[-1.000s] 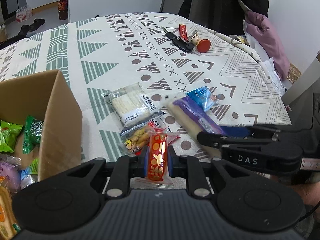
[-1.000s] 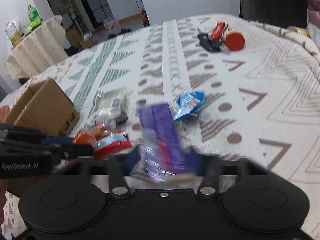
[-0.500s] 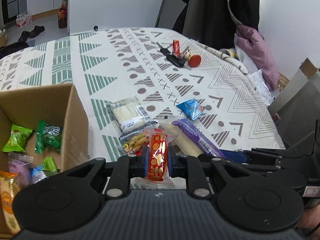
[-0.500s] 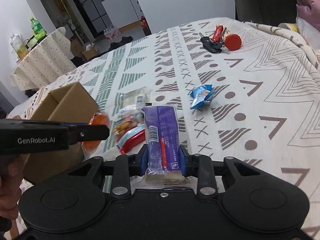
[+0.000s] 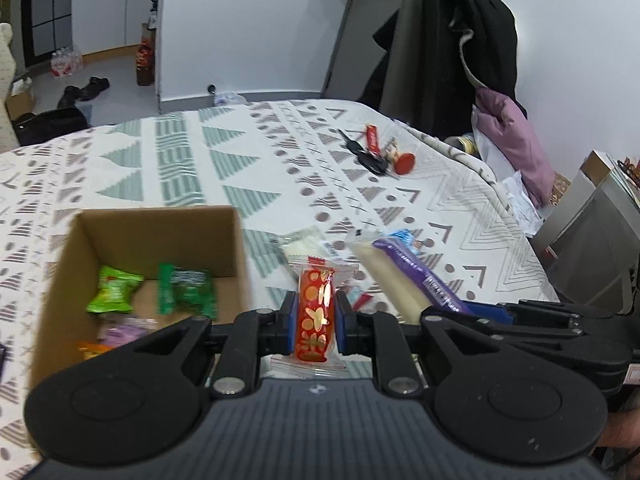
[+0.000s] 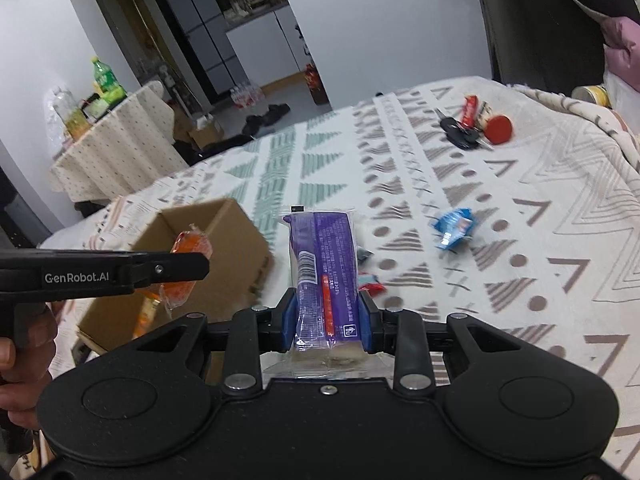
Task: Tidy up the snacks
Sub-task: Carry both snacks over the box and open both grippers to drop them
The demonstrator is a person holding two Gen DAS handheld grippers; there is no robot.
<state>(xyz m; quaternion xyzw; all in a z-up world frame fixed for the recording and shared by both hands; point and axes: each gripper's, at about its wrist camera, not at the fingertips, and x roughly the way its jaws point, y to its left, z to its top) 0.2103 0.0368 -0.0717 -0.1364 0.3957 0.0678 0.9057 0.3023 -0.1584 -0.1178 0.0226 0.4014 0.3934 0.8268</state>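
My left gripper (image 5: 316,312) is shut on a red and gold snack packet (image 5: 316,316), held in the air just right of the open cardboard box (image 5: 236,240). Inside the box lie green packets (image 5: 116,288) and other snacks. My right gripper (image 6: 325,316) is shut on a long purple packet (image 6: 324,264), raised above the table. From the right wrist view the left gripper (image 6: 188,264) with its orange-red packet (image 6: 188,248) hangs over the box (image 6: 236,248). A blue packet (image 6: 456,228) and a red packet (image 6: 372,284) lie on the patterned cloth.
Keys with a red tag and a red round thing (image 6: 498,130) lie at the far side of the table. A white packet (image 5: 308,244) lies beside the box. Clothes hang on a chair (image 5: 460,60) behind. A hand (image 6: 16,364) holds the left gripper's handle.
Both grippers have risen from the table with their packets. The left one has moved left toward the box, whose inside now shows more fully.
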